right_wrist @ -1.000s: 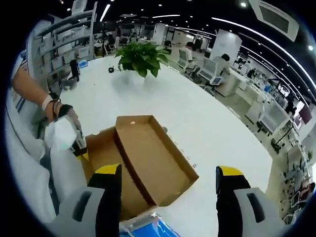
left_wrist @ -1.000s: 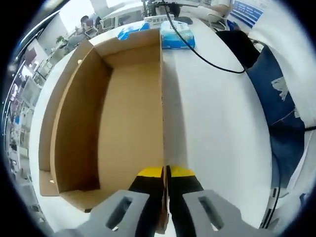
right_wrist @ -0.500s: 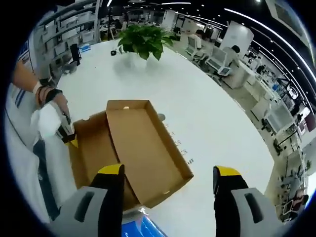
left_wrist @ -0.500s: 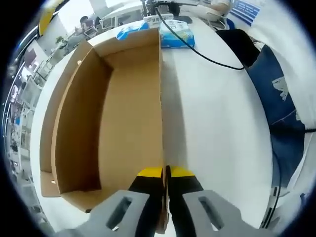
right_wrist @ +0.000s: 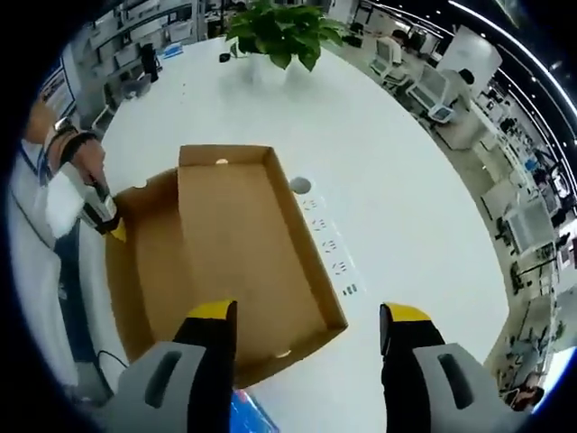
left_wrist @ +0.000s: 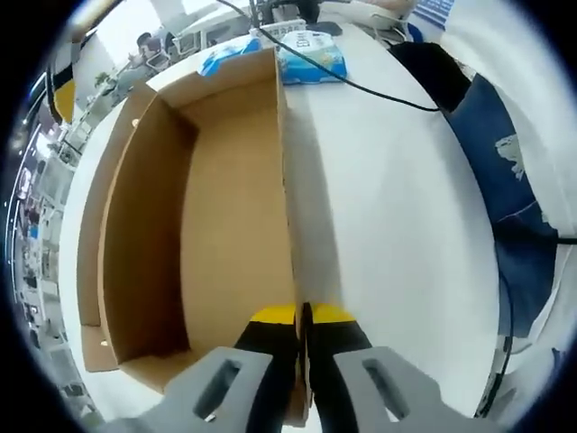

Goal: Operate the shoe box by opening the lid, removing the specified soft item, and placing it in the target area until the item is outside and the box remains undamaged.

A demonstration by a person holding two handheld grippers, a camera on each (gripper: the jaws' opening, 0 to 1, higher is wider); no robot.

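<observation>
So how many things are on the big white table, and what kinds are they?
Cardboard box: 1
Blue and white soft packs: 2
Potted plant: 1
Black cable: 1
Total: 5
The left gripper pinches the box wall; the right gripper hangs open above the box.

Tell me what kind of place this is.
Most likely a large open-plan office: the cardboard box lies open on a big white table with a potted plant, and rows of desks with monitors stretch out behind.
</observation>
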